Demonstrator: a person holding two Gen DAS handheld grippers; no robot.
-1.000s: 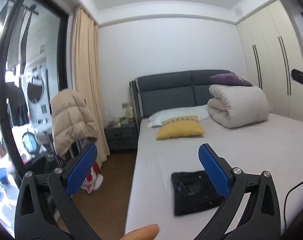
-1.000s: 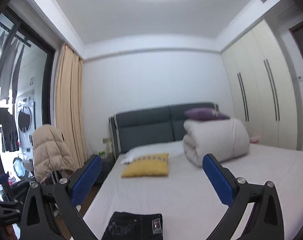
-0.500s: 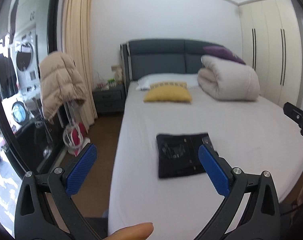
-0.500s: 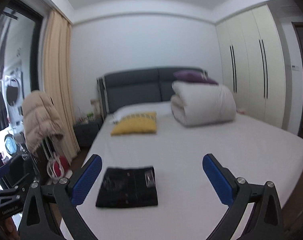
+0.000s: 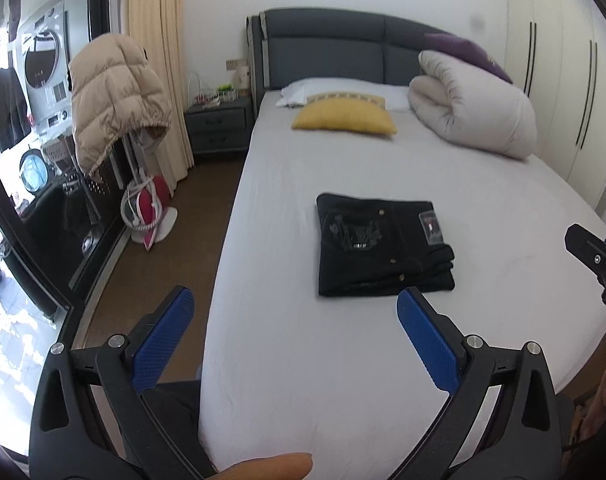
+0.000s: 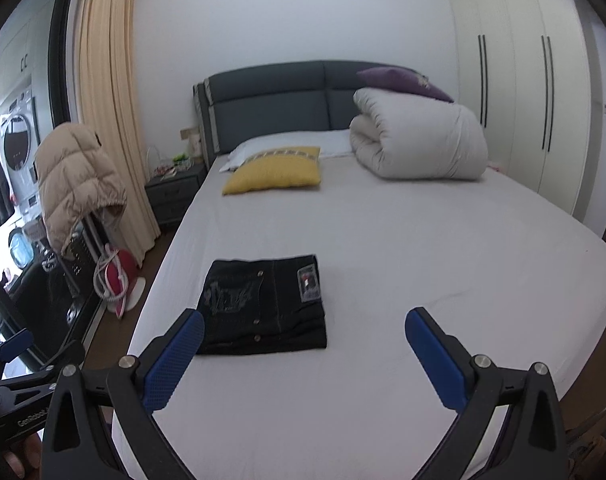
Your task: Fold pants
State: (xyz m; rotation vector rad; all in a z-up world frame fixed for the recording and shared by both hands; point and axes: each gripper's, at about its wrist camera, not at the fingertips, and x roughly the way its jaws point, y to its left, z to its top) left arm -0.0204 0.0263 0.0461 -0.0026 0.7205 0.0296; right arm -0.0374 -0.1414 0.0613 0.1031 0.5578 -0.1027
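Observation:
Black pants [image 5: 383, 246] lie folded in a flat rectangle on the white bed sheet [image 5: 343, 360], near the bed's left side; they also show in the right wrist view [image 6: 263, 306]. My left gripper [image 5: 295, 312] is open and empty, held back from the bed above its foot end. My right gripper [image 6: 305, 332] is open and empty, also short of the pants. Part of the right gripper shows at the right edge of the left wrist view [image 5: 595, 256].
A yellow pillow [image 5: 345, 118], a white pillow and a rolled white duvet [image 5: 475, 108] lie at the head of the bed. A beige jacket [image 5: 115, 96] hangs on a stand at the left, with a red fan [image 5: 151, 212] and nightstand [image 5: 217, 128] by it. Wardrobes [image 6: 515, 100] stand at the right.
Both grippers have tilted downward and pulled back, so the bed and folded pants sit higher and fuller in view. Both stay open and empty.

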